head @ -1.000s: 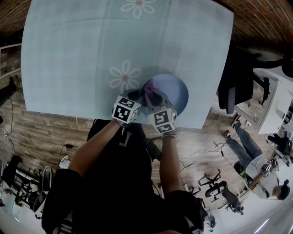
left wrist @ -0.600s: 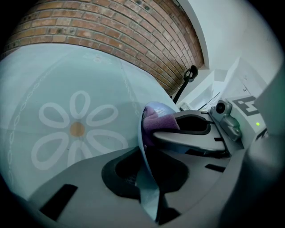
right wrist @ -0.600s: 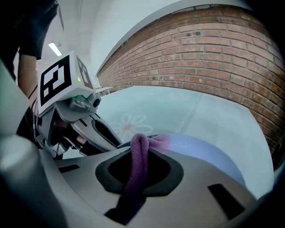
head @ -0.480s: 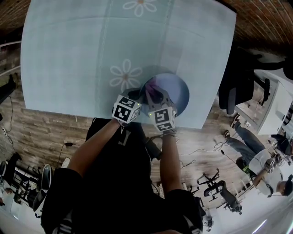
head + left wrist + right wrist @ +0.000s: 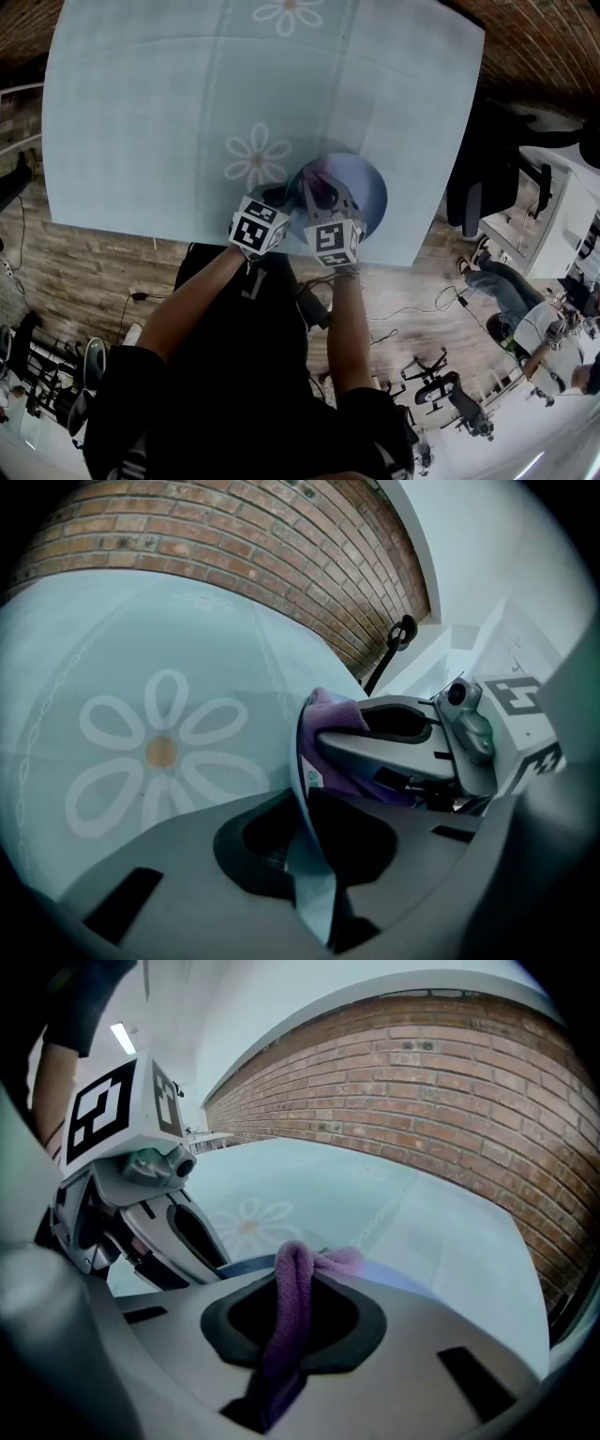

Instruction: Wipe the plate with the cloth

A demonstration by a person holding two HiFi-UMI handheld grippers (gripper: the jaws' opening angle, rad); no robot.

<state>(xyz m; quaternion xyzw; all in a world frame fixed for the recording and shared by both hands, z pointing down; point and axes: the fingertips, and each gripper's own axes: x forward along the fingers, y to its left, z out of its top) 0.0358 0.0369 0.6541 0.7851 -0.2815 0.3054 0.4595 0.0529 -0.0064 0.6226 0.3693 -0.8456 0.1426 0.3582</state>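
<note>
A pale blue plate [image 5: 361, 192] rests near the table's front edge, its left rim clamped edge-on in my left gripper [image 5: 281, 202]. In the left gripper view the plate [image 5: 305, 789] runs as a thin curved edge between the shut jaws. My right gripper [image 5: 321, 199] is shut on a purple cloth [image 5: 317, 190] and rests over the plate's left part. The right gripper view shows the cloth [image 5: 286, 1321] pinched between the jaws, bunched at the tip on the plate [image 5: 394, 1279]. In the left gripper view the cloth [image 5: 330, 710] sits just behind the plate's rim, under the right gripper [image 5: 328, 742].
The table [image 5: 169, 112] wears a light blue cloth with white daisy prints [image 5: 255, 157]. Its front edge runs just under my grippers. A brick wall [image 5: 469, 1091] stands beyond the far side. A black chair [image 5: 478, 178] is to the right, and people are at the lower right.
The right gripper has shifted slightly over the plate with the cloth and rolled a little. The left gripper and the plate have stayed put.
</note>
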